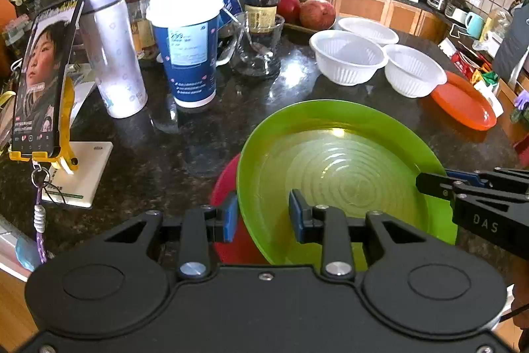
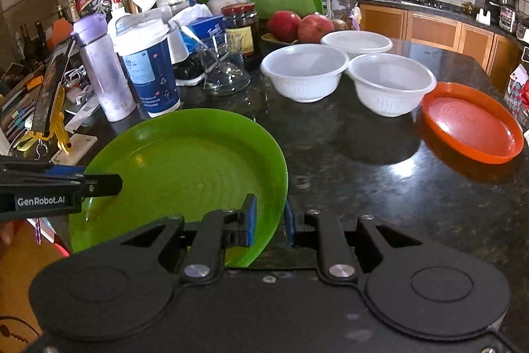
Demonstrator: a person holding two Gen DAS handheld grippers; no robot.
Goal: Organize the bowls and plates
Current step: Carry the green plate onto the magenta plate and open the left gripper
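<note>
A green plate [image 1: 337, 167] [image 2: 185, 174] lies on a red plate [image 1: 224, 187] at the near edge of the dark counter. My left gripper [image 1: 263, 214] straddles the green plate's left rim with its jaws apart. My right gripper [image 2: 267, 220] is closed on the plate's right rim; it also shows in the left wrist view [image 1: 433, 184]. Three white bowls [image 1: 347, 60] [image 1: 413, 71] [image 1: 368, 30] [image 2: 304, 70] [image 2: 391, 81] [image 2: 357, 43] stand in a cluster further back. An orange plate [image 1: 463, 101] [image 2: 469, 121] lies to their right.
A blue paper cup [image 1: 188, 45], a purple bottle [image 1: 112, 48], a glass dish [image 1: 258, 48], a jar [image 1: 263, 5] and apples [image 1: 315, 12] crowd the back left. A phone on a yellow stand [image 1: 43, 81] stands at the left edge.
</note>
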